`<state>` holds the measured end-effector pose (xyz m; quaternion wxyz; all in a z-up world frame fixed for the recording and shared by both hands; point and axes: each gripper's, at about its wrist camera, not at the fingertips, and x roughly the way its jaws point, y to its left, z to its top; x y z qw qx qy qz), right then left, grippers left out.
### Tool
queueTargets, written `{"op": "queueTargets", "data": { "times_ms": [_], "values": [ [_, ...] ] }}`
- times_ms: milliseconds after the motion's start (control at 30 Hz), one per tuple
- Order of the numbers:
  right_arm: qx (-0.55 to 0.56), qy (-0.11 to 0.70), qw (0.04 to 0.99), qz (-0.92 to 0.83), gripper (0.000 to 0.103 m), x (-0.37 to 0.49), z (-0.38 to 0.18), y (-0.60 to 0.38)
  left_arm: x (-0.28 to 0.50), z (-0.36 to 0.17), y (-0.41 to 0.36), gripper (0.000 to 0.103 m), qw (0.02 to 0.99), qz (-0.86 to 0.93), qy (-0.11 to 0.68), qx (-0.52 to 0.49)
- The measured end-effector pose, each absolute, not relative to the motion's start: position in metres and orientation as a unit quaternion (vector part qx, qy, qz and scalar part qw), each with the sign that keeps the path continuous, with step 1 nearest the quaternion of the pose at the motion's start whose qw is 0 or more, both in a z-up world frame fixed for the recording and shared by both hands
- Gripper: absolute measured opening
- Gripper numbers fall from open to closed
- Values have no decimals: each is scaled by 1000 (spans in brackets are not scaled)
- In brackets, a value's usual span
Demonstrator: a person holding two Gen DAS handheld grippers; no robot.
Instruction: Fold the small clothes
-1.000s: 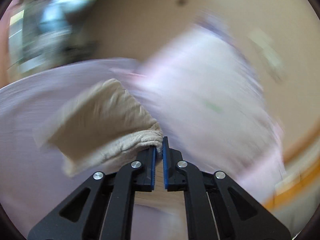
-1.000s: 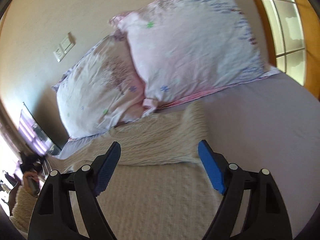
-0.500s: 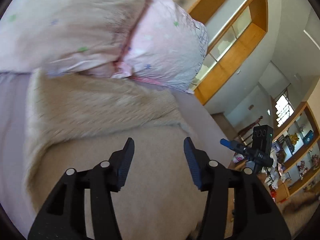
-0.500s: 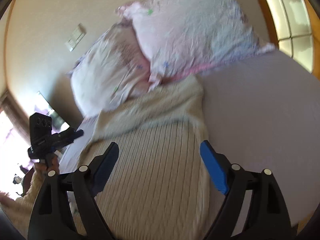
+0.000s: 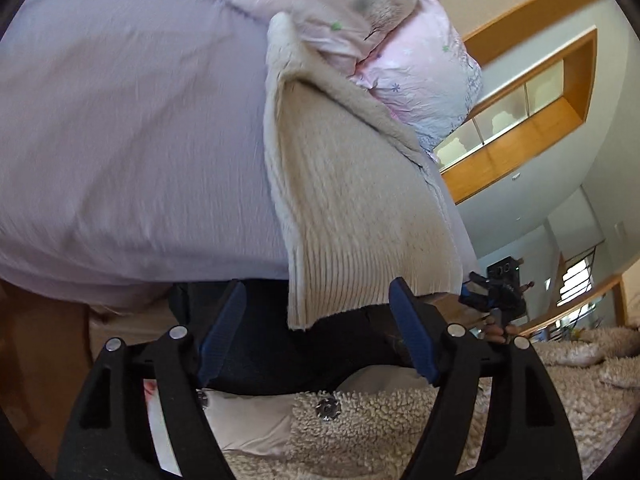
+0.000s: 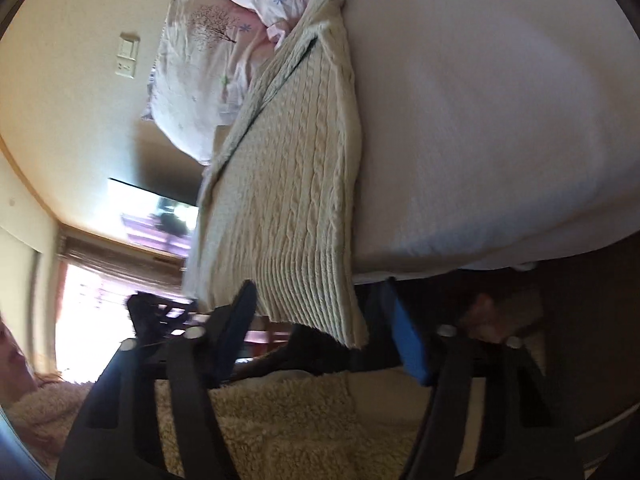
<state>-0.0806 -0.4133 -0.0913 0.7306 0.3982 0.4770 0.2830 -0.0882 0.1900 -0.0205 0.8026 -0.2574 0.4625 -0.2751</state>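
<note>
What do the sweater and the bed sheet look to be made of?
Sweater: thick cream knit, probably wool or acrylic; cable pattern and ribbed hem show. Bed sheet: thin matte lavender woven cloth, likely cotton, with fine creases.

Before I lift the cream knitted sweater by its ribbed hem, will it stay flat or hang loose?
The sweater will probably sag: its ribbed hem already droops over the bed edge. The thick cable knit suggests some weight for its size. It likely will not slip, since the knit looks rough.

Home bedroom, bed with lilac sheet [image 5: 120,128], floral pillows [image 6: 192,60] against wall, light switch [image 6: 128,58], wood-trimmed windows [image 5: 508,120].
</note>
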Motion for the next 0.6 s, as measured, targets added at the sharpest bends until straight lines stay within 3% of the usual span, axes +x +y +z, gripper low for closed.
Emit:
{"op": "queueTargets", "data": {
  "times_ms": [133,233,300,367,400,467,600],
  "values": [
    [400,465,726,312,22,-81,-92,-404,-83,-37,178,67,791,-281,473,-269],
    [398,454,730,321,12,-81,-88,-402,-81,-42,175,57,786,-277,475,-282],
    [387,443,739,327,11,-83,-82,-399,-79,-46,173,42,780,-275,478,-296],
    [379,434,744,338,10,-82,-76,-398,-77,-51,170,12,771,-271,486,-310],
    [376,427,747,344,9,-82,-72,-396,-76,-52,168,7,770,-266,490,-311],
    [371,399,755,364,9,-80,-53,-394,-77,-48,164,6,773,-260,491,-306],
    [347,326,794,379,9,-48,10,-395,-59,9,153,6,802,-299,431,-285]
  ]
}}
